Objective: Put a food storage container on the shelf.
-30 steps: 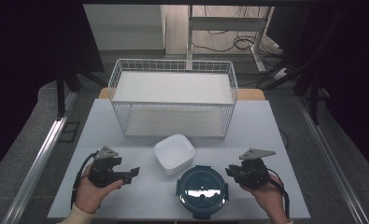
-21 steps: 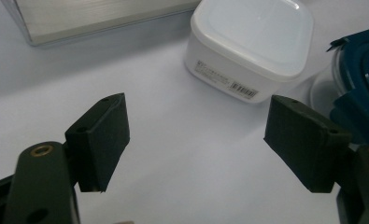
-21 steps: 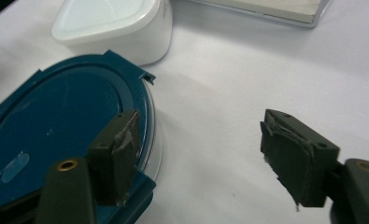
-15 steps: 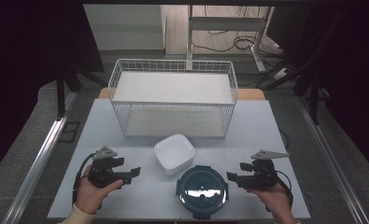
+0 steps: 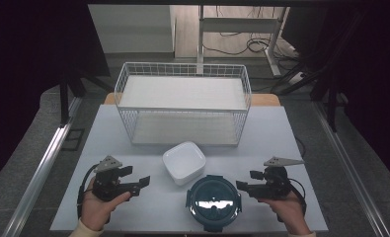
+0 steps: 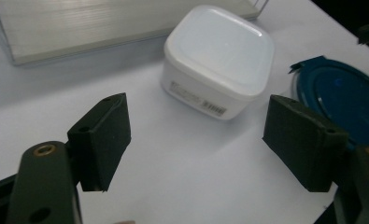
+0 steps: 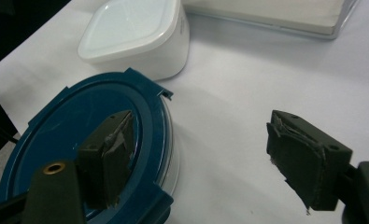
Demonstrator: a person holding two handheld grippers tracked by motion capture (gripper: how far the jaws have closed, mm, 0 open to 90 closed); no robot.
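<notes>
A round container with a dark blue lid point(image 5: 213, 202) sits at the table's front edge, and a white square lidded box point(image 5: 184, 162) lies just behind it. My right gripper point(image 5: 248, 180) hovers right of the blue lid point(image 7: 79, 140), pointing at it. Its jaws have just been opening and stand open, with bare table between the pads point(image 7: 308, 158). My left gripper point(image 5: 136, 176) is at the front left, open and empty, and aims toward the white box point(image 6: 218, 60). The blue lid point(image 6: 341, 95) shows at the right edge of the left gripper view.
A white wire basket point(image 5: 182, 103) with a flat white floor stands across the back of the white table point(image 5: 281, 133). Dark floor, a metal rail point(image 5: 44, 163) and cables surround the table.
The right gripper's jaws have spread apart, and that hand has shifted slightly to the right. The left gripper, box and blue-lidded container have stayed put.
</notes>
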